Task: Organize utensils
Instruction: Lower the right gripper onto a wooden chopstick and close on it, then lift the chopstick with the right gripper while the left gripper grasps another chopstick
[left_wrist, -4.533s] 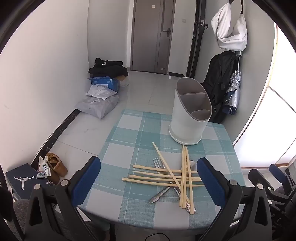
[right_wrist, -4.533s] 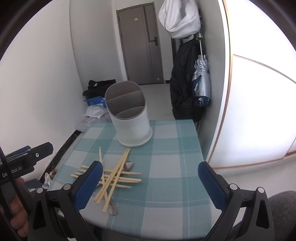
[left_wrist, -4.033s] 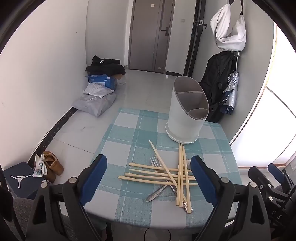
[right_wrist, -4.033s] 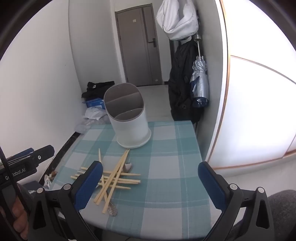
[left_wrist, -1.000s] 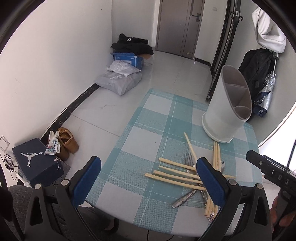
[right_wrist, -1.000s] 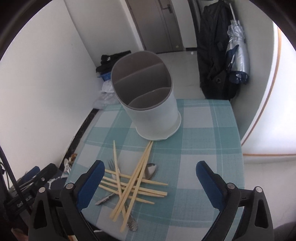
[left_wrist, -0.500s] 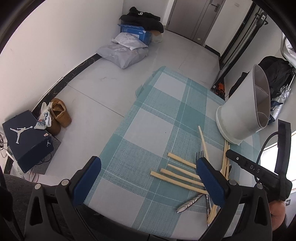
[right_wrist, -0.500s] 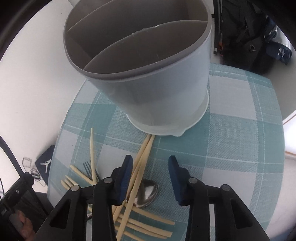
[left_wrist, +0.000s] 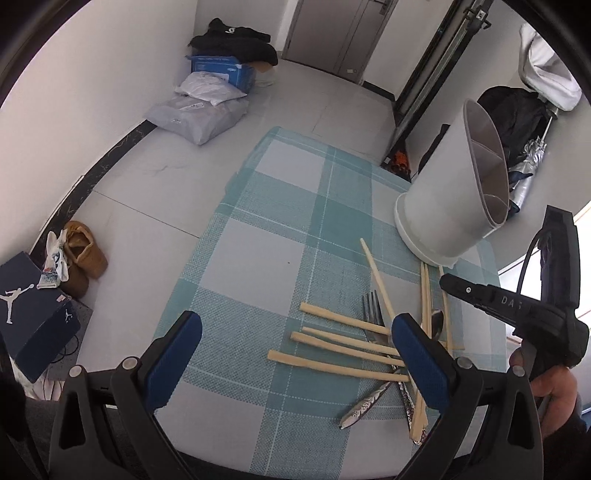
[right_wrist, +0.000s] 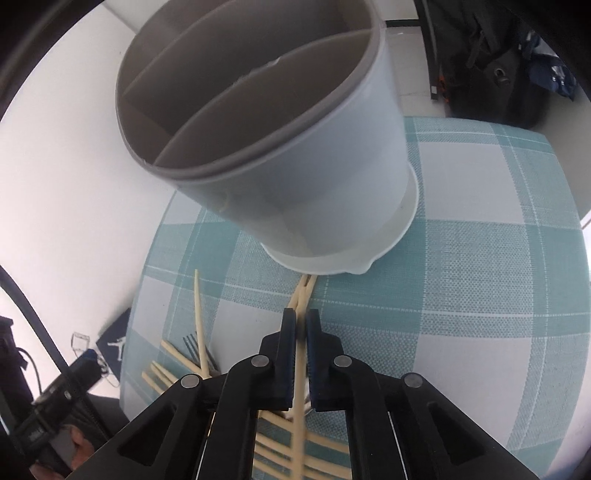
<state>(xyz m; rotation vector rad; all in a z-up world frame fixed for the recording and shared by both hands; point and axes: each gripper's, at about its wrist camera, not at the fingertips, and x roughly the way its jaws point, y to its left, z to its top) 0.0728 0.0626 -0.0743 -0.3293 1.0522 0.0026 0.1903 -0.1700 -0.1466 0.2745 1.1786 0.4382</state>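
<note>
A white utensil holder (right_wrist: 295, 155) with grey divided compartments stands on the checked table; it also shows in the left wrist view (left_wrist: 450, 199). My right gripper (right_wrist: 301, 317) is shut on a pale wooden chopstick (right_wrist: 300, 384) just in front of the holder's base. Several more chopsticks (left_wrist: 343, 343) lie crossed on the cloth with a fork (left_wrist: 371, 306) and a spoon (left_wrist: 437, 325). My left gripper (left_wrist: 295, 343) is open and empty above the table's near left part, beside the pile.
The teal checked tablecloth (left_wrist: 266, 251) covers a small table. On the floor are shoes (left_wrist: 81, 254), a shoe box (left_wrist: 29, 314), parcels (left_wrist: 199, 110) and a blue box (left_wrist: 221, 70). A black backpack (right_wrist: 487, 55) hangs behind the holder.
My right gripper has gone down toward the pile and closed on a chopstick near the holder's base. My left gripper stayed open and shifted slightly over the table.
</note>
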